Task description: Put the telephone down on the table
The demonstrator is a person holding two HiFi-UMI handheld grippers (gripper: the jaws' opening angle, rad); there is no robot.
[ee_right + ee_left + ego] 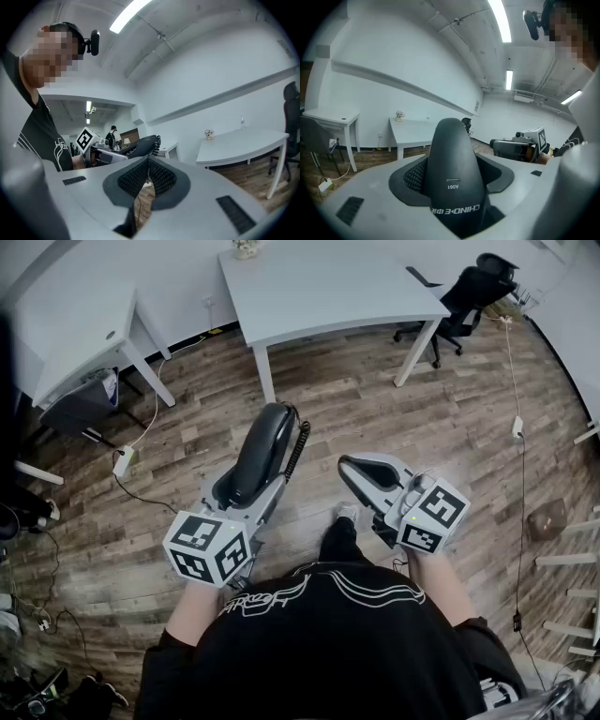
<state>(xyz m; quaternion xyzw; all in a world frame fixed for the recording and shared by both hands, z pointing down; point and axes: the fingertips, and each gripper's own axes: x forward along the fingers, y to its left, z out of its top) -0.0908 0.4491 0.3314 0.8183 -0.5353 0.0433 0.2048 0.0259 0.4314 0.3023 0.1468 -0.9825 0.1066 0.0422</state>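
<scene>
Left tool point(265, 465) clamped on black plastic telephone handset point(452, 159); right tool point(147, 165) jaws together, empty. White rectangular surface point(319, 287) ahead, across brown wood-plank floor point(422, 418).

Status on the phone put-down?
Done: handset is gripped in the left gripper. In hand: it is held over the floor, with the table ahead and not reached. Left: get to the table, set it down, release. The right gripper is shut and empty.

I see: white table point(328, 287) at 12 o'clock | small ornament point(247, 247) on it | power strip point(123, 461) on floor point(422, 427), 9 o'clock
</scene>
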